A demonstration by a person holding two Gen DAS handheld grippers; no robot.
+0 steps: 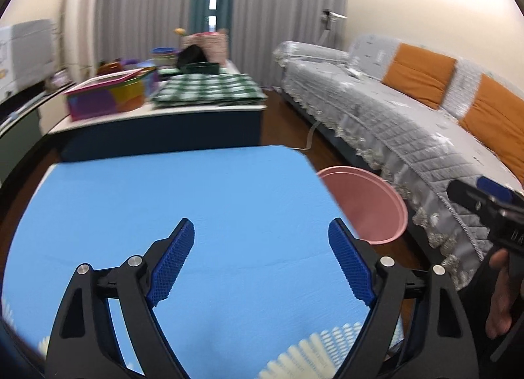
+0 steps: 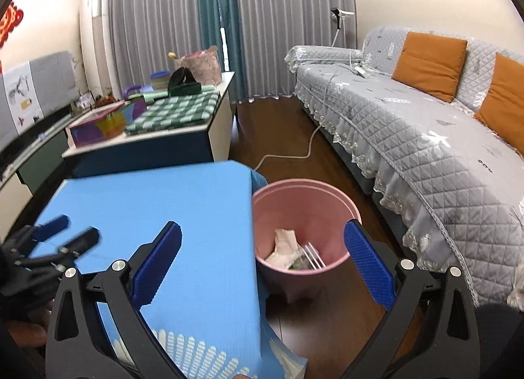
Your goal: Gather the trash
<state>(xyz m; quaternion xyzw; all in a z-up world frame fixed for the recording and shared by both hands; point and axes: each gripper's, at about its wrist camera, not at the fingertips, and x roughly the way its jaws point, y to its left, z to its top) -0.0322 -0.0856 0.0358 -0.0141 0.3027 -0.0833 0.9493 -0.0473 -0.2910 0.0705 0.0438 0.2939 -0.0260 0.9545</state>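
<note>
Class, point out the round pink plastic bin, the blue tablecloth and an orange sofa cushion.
Round pink plastic bin (image 2: 340,197): right wrist view, far rim.
Blue tablecloth (image 1: 163,189): left wrist view, bare top.
Orange sofa cushion (image 2: 429,63): right wrist view, front face.

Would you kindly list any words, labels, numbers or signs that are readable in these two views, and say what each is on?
No text can be read in either view.
Marks on the right gripper's body: too blurred.
Sheets on the covered screen: pictures only, too small to read.
Red wall ornament: a decoration, no readable characters.
Wrappers in the pink bin: no legible print.
</note>
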